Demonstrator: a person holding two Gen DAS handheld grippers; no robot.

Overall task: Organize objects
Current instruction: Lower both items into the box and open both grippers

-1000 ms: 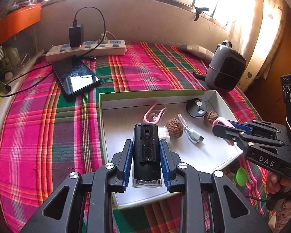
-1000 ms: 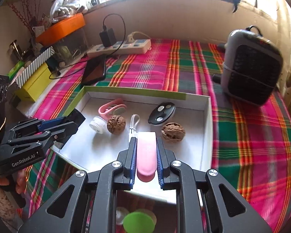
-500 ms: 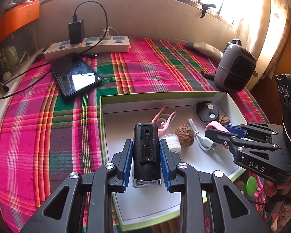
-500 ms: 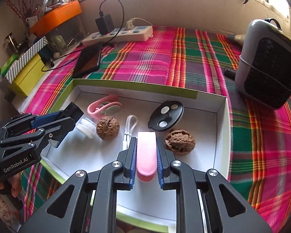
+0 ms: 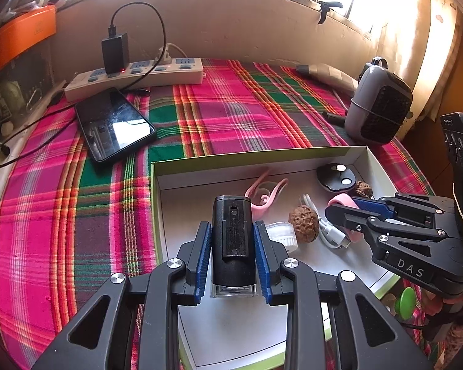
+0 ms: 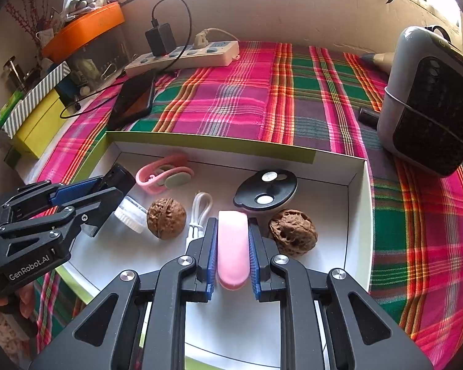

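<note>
Black plastic fills the left gripper [image 5: 232, 246]: its blue pads clamp a black boxy device [image 5: 232, 240] over the white box [image 5: 374, 160]. At three o'clock of it, the right gripper [image 6: 233, 248] pinches a pink case [image 6: 233, 246] above the same box, walnuts [image 6: 166, 218] at ten and two o'clock.

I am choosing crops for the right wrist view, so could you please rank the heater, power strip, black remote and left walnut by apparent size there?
1. heater
2. power strip
3. black remote
4. left walnut

The heater's nearness exaggerates it.
</note>
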